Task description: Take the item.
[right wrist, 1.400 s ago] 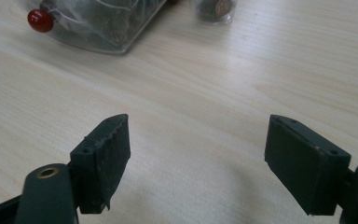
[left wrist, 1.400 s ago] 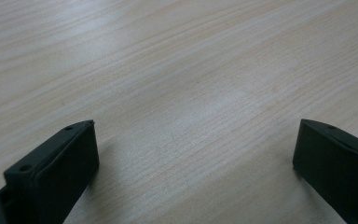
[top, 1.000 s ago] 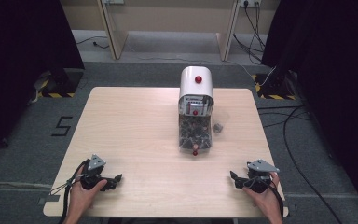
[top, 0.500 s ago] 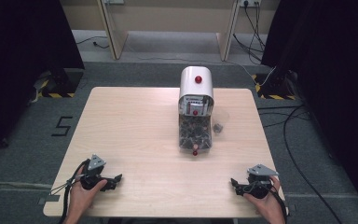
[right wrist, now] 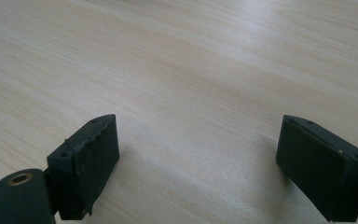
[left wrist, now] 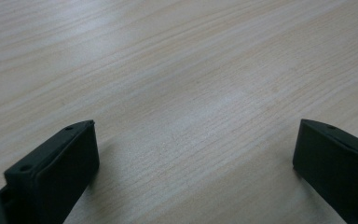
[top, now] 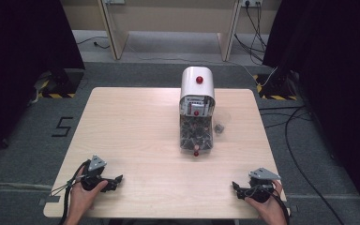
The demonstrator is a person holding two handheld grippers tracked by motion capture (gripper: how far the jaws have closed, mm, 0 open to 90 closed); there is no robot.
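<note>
Right gripper (top: pixel 240 187) jaws just opened wide, nothing between — left gripper (top: pixel 116 180) also wide, empty; both low on table (top: pixel 136 122), dispenser (top: pixel 197 110) untouched — work not begun.

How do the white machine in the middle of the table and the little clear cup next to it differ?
The white dome-topped machine with red knobs is tall and opaque up top; the small clear plastic cup is low and see-through. The machine's clear lower bin holds dark pieces; what the cup holds is unclear. Both stand upright on the pale wooden table.
</note>
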